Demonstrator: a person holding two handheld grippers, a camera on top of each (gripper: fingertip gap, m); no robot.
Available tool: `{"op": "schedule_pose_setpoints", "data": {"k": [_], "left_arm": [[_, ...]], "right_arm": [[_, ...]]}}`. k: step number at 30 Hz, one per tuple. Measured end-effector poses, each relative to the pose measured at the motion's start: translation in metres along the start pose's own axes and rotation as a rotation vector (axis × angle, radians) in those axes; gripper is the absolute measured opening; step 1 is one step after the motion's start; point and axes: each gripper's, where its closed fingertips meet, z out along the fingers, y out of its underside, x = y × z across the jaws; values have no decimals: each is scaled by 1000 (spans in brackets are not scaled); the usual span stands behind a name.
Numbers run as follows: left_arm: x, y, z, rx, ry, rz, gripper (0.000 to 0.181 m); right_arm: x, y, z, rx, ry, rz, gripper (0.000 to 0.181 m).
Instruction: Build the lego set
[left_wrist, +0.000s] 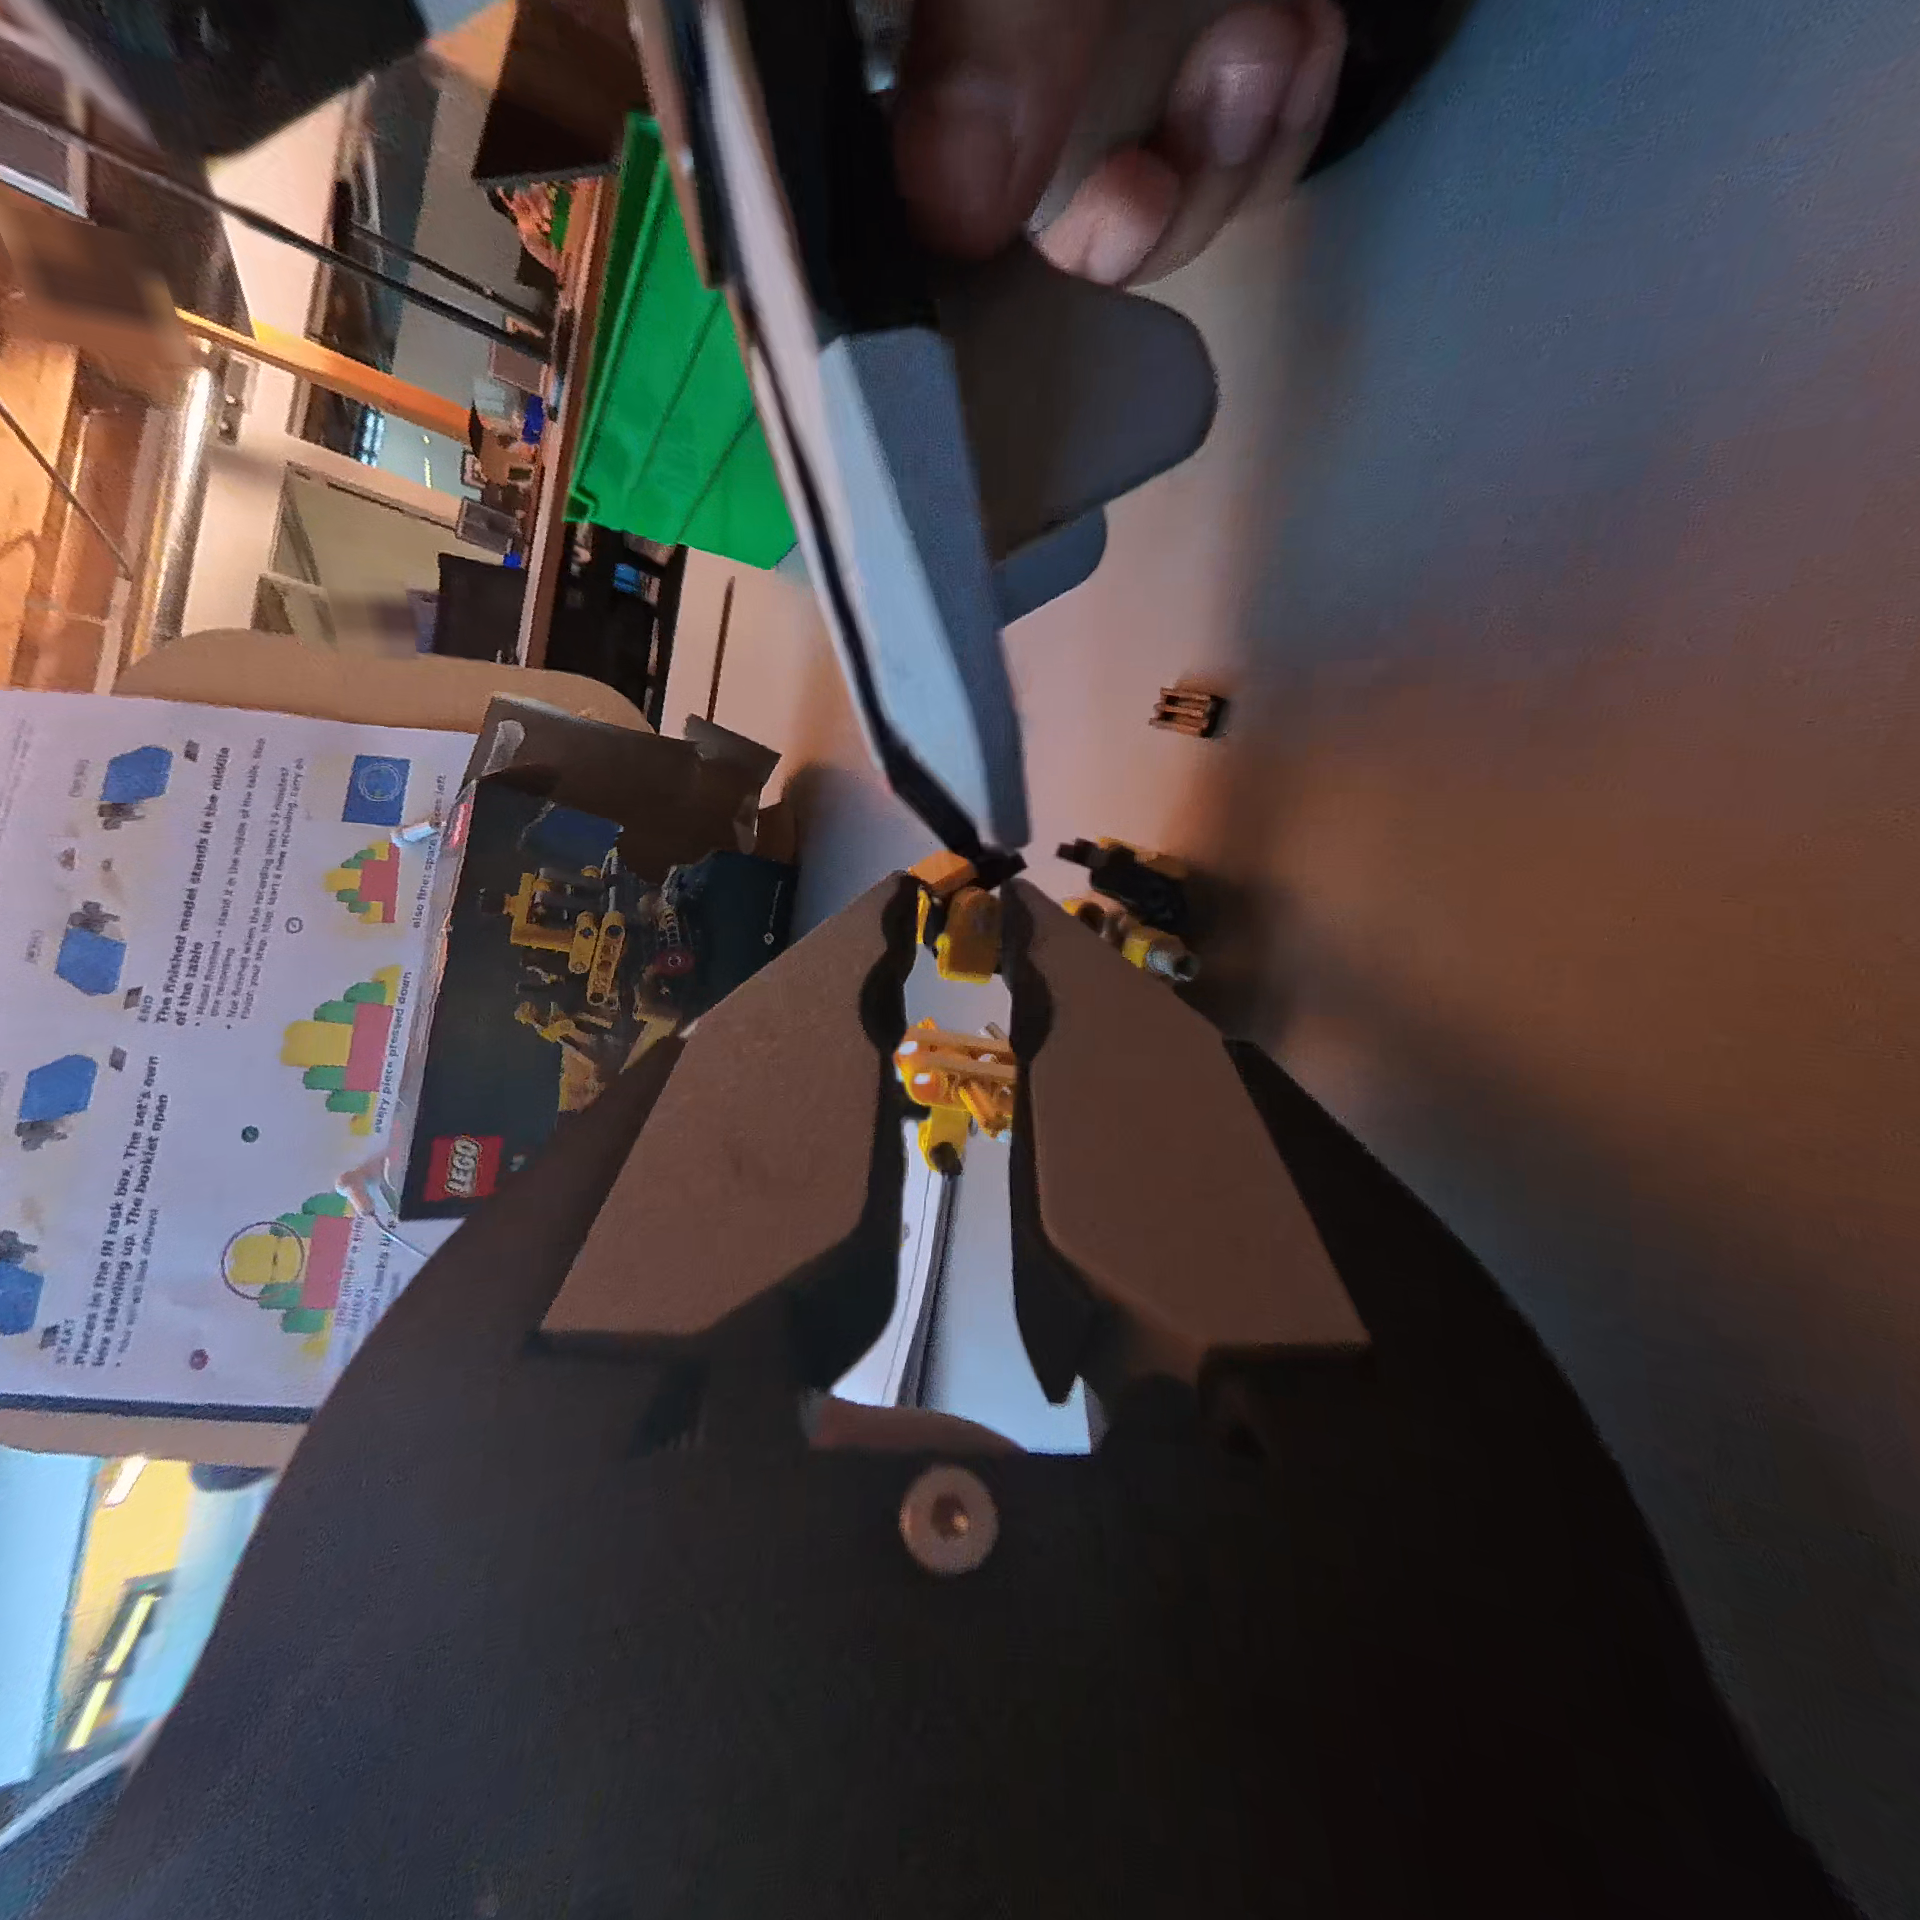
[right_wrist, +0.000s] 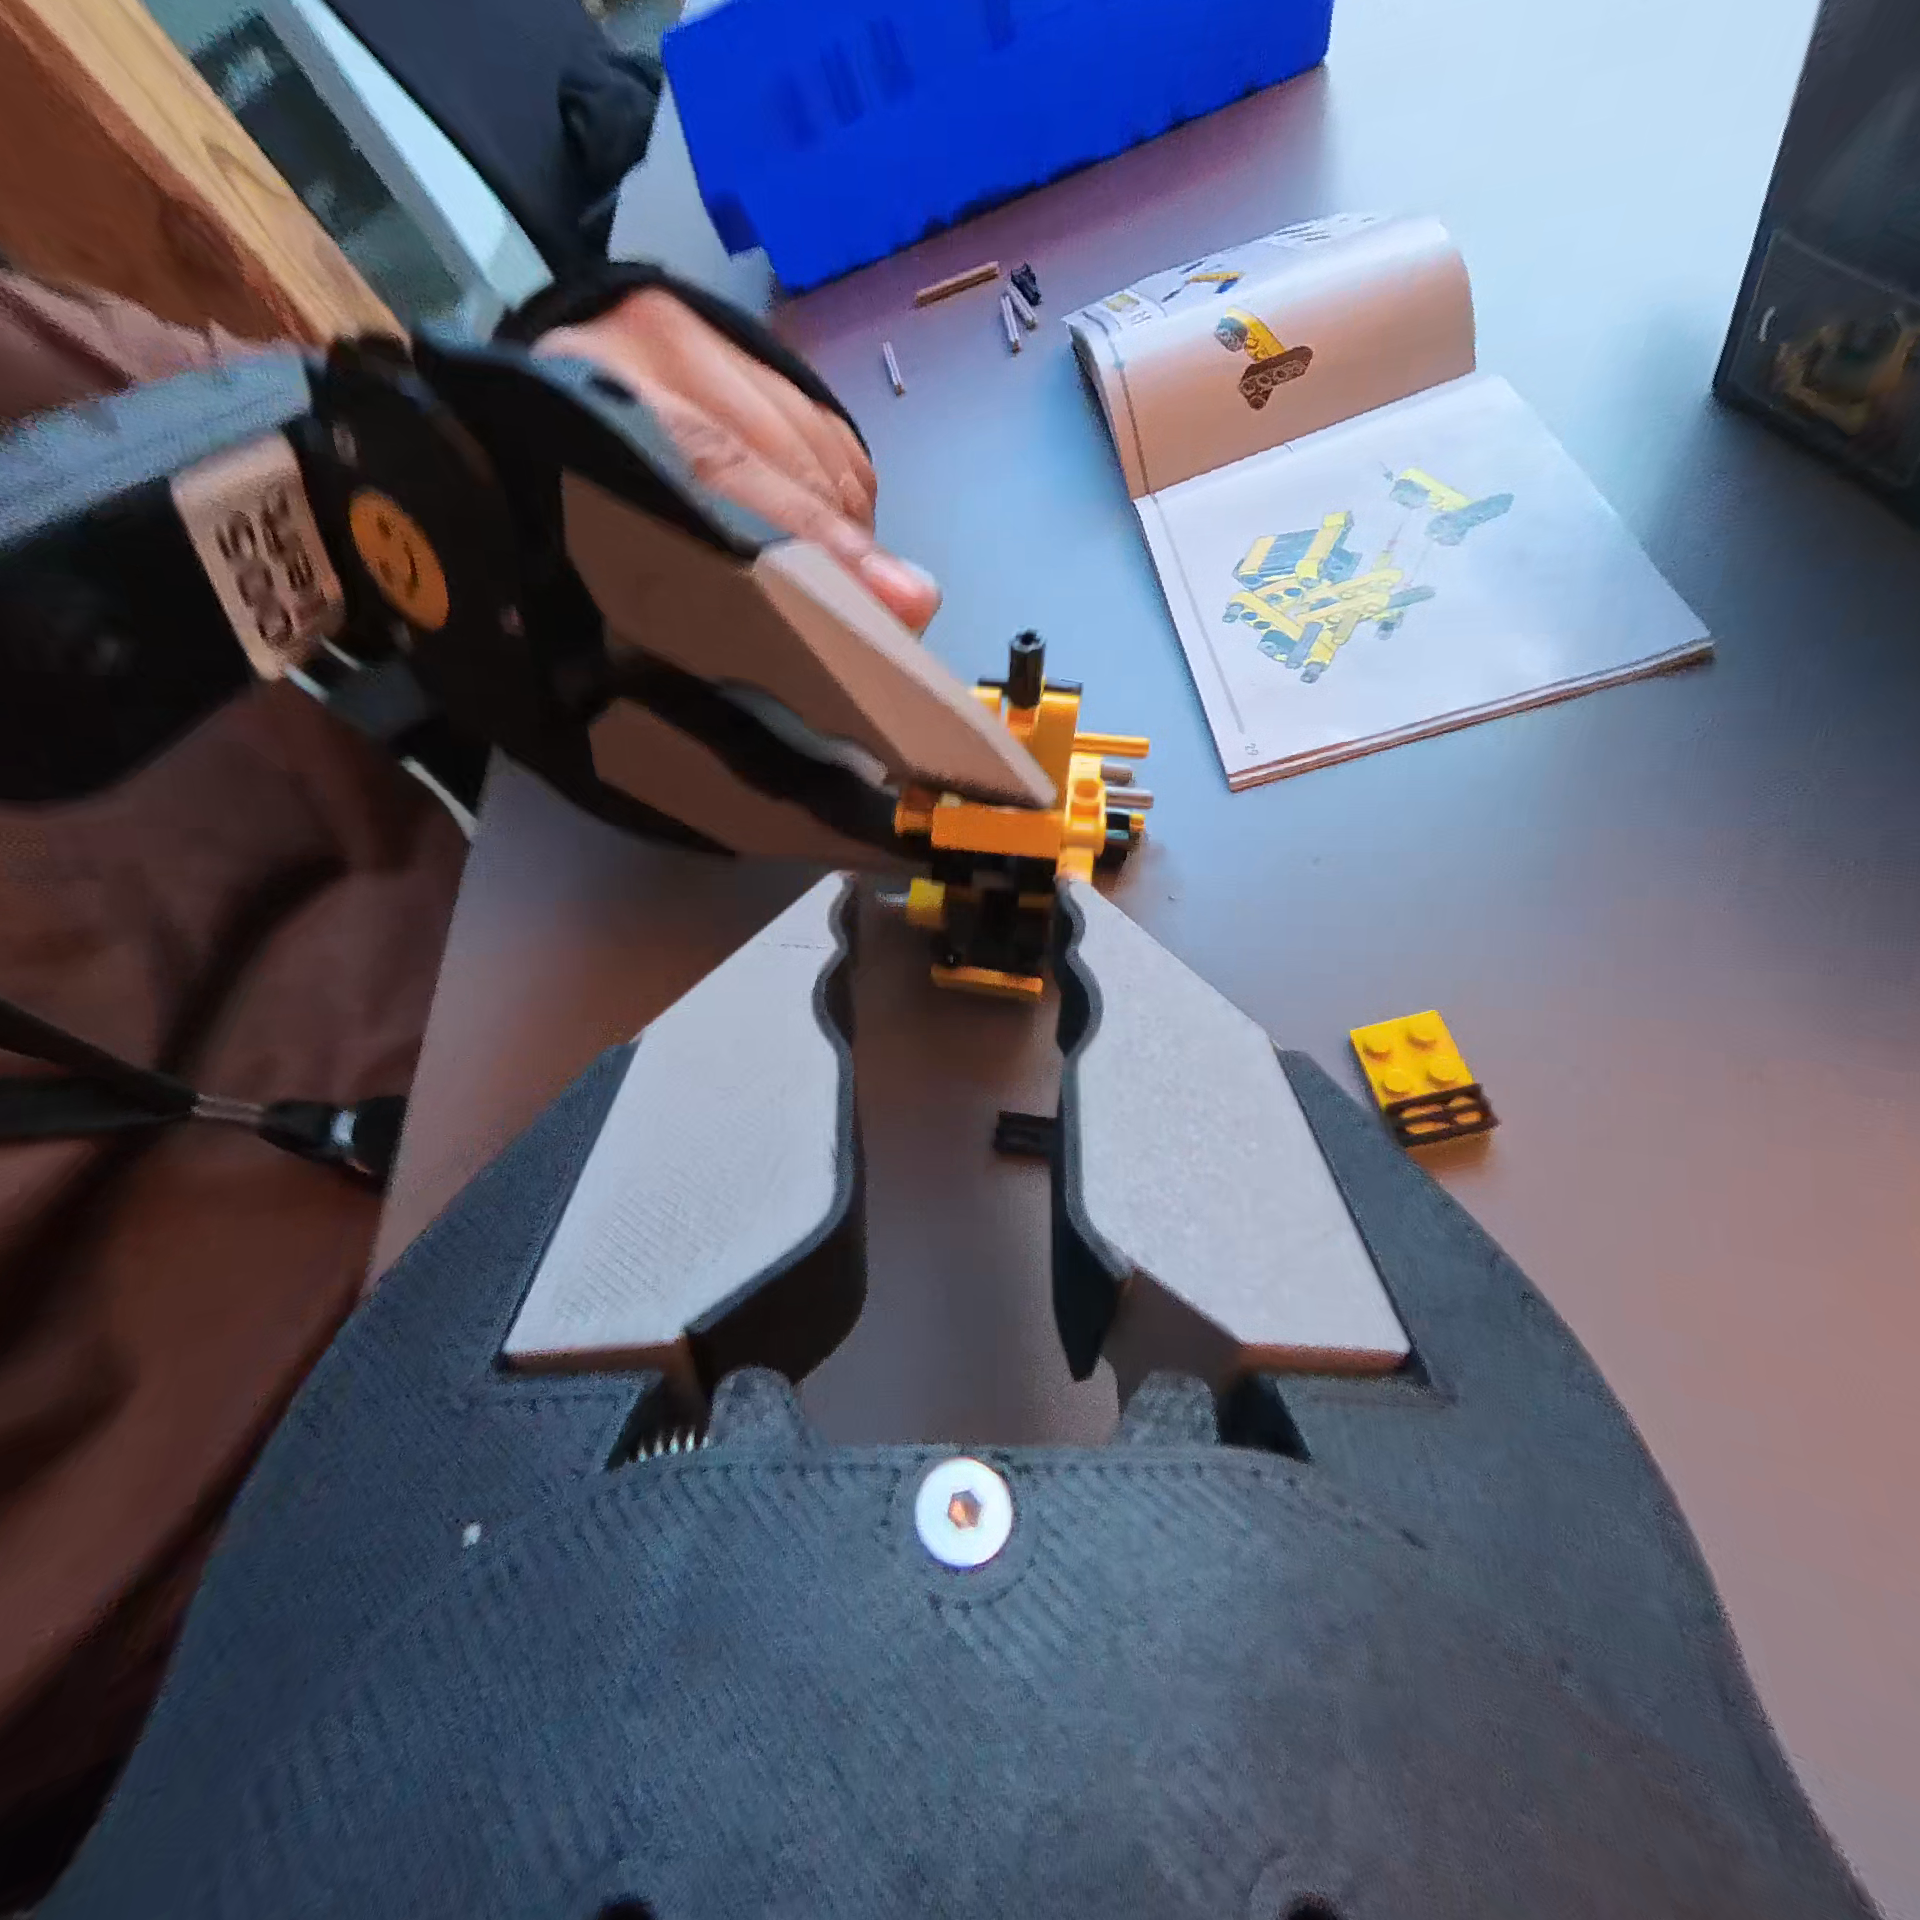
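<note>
Yellow model (right_wrist: 1023, 821) sits clamped in your left gripper (right_wrist: 977, 821) (above the table (right_wrist: 1558, 935)); your right gripper (right_wrist: 956, 914) straddles it, fingers spread.

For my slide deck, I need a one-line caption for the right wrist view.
Left gripper clamps the yellow-and-black model while the open right gripper closes in, beside the open booklet.

Two grippers, left gripper (right_wrist: 971, 821) and right gripper (right_wrist: 956, 914), meet at one yellow-and-black lego model (right_wrist: 1023, 790). One open instruction booklet (right_wrist: 1382, 540), one blue bin (right_wrist: 935, 114), one lego box (left_wrist: 582, 987), one yellow plate piece (right_wrist: 1418, 1070), four loose grey pins (right_wrist: 1013, 317).
</note>
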Motion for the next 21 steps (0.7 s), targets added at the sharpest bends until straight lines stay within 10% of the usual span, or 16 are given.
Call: {"op": "schedule_pose_setpoints", "data": {"k": [12, 21], "left_arm": [[-15, 5, -10, 155, 64, -358, 13], [-19, 10, -15, 165, 84, -461, 12]], "right_arm": [[25, -9, 7, -140, 546, -712, 24], [19, -24, 13, -117, 587, -819, 5]]}}
